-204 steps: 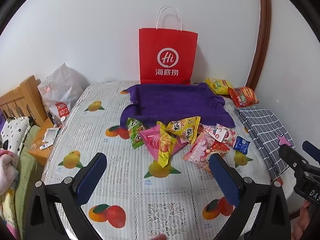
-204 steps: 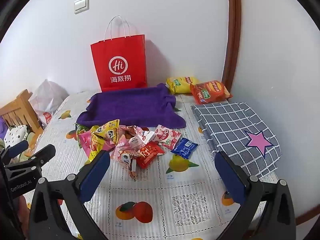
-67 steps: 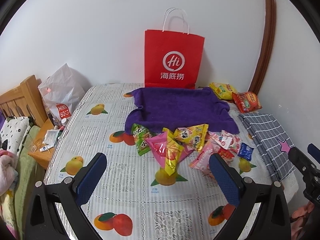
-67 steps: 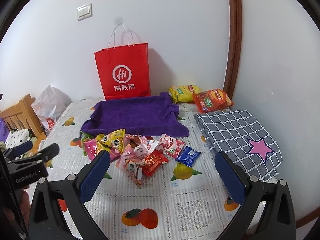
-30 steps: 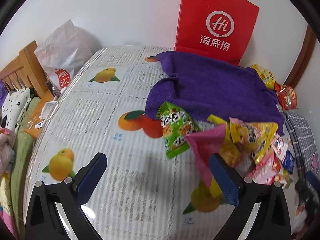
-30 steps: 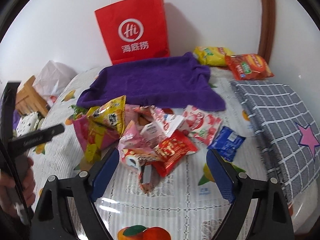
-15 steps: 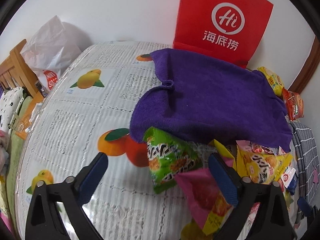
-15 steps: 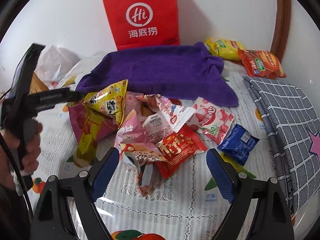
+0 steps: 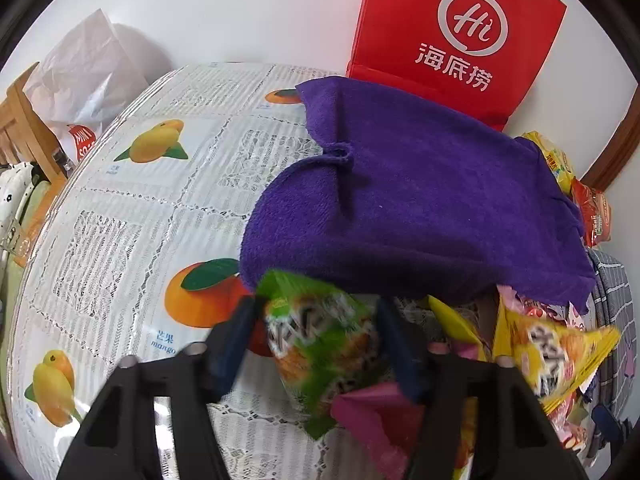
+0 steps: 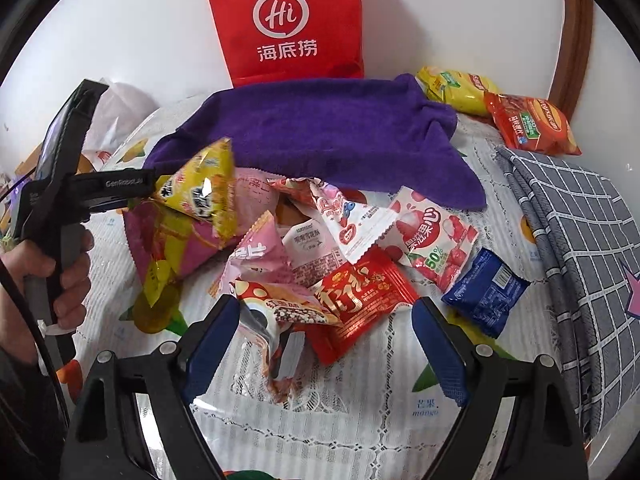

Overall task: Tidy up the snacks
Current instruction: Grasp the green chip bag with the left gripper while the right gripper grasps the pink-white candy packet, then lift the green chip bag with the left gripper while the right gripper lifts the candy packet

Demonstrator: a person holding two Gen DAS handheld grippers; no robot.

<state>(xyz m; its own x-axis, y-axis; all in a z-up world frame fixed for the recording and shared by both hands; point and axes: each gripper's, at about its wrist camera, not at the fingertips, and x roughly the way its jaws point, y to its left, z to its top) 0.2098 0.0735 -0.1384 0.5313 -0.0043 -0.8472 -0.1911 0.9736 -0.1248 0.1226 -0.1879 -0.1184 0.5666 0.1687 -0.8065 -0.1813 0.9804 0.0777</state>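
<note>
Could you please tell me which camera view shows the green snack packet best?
The left wrist view: the green snack packet sits, blurred, between the closing left claw fingers. In the right wrist view, the other snacks hide it.

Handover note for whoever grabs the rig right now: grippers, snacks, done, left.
Left gripper: its jaws have just been closing around the green snack packet at the near edge of the purple towel; blur hides whether the pads press yet.
Right gripper: open, empty, above the red foil packet at the front of the snack pile.
Also on the fruit-print tablecloth: the blue packet; yellow chip bag and orange chip bag by the wall; red paper bag behind the towel.
Done: nothing sorted yet.
Left: the whole pile.
</note>
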